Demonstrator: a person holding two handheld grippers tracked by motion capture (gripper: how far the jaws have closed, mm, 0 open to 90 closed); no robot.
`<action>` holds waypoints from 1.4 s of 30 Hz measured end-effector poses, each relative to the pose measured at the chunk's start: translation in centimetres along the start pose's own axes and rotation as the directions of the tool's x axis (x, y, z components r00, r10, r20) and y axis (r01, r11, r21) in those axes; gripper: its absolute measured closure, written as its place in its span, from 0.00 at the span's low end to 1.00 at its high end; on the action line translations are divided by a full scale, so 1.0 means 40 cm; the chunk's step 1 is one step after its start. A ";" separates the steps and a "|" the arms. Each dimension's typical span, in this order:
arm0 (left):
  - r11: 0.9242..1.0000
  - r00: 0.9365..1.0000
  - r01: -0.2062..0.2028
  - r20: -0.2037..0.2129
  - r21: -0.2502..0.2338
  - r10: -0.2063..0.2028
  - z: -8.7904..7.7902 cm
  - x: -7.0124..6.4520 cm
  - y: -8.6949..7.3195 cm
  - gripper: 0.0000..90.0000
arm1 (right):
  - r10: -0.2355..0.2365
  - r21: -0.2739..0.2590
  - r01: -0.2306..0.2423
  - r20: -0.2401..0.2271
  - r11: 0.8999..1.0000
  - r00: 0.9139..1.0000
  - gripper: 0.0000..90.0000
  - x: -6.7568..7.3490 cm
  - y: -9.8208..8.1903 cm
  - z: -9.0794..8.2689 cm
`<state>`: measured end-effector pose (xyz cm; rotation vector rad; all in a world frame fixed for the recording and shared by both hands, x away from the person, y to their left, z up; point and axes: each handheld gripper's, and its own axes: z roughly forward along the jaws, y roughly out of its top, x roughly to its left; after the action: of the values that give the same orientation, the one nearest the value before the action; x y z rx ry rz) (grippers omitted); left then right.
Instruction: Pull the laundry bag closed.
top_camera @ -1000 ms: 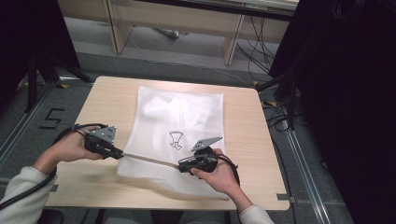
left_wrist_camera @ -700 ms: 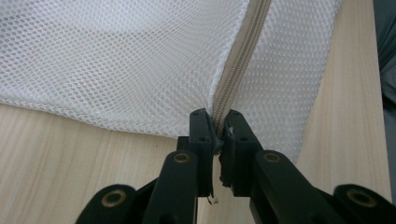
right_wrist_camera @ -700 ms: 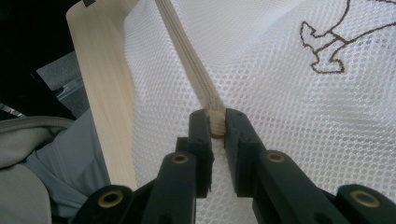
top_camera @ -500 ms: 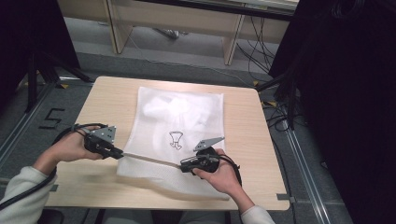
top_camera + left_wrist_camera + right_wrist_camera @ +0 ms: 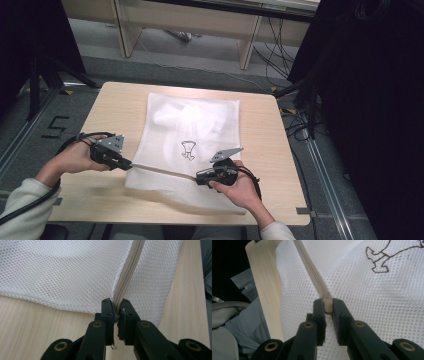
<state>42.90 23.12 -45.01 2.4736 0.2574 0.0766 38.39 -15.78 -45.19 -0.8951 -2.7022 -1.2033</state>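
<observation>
Pinching the zipper line at both ends, the person keeps it stretched taut across the near part of the white mesh laundry bag (image 5: 192,132), which lies flat on the wooden table (image 5: 115,105). The left gripper (image 5: 128,164) is clamped on the zipper tape (image 5: 126,277) at the bag's left edge, seemingly as an anchor so the mesh cannot bunch up. The right gripper (image 5: 199,177) is closed on what looks like the zipper slider (image 5: 327,305), a small cream lump sitting right between its jaws, with the zipper track running away from it toward the other hand. I judge this hold is meant to let the slider travel along a straight, tight track.

In the left gripper view the tape enters the jaws from above and is squeezed between the tips, mesh spreading to either side. In the right gripper view the slider sits at the very tips, the bag's small drawn figure (image 5: 392,255) off to the upper right.
</observation>
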 end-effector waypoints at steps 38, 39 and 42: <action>1.000 1.000 0.018 -0.002 0.004 -0.018 0.002 -0.003 0.000 0.92 | 0.006 -0.010 -0.006 0.004 1.000 1.000 0.91 -0.010 -0.013 -0.010; 1.000 1.000 0.002 -0.004 0.003 -0.002 0.000 0.000 0.001 0.92 | 0.005 -0.003 -0.005 0.004 1.000 1.000 0.91 -0.010 -0.013 -0.012; 1.000 1.000 0.022 -0.002 0.005 -0.022 0.001 0.000 -0.006 0.92 | 0.021 0.000 -0.021 -0.001 1.000 1.000 0.91 -0.008 -0.014 -0.013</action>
<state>42.89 23.27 -45.20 2.4749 0.2859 0.0692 38.25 -16.60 -45.28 -0.9203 -2.6849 -1.1997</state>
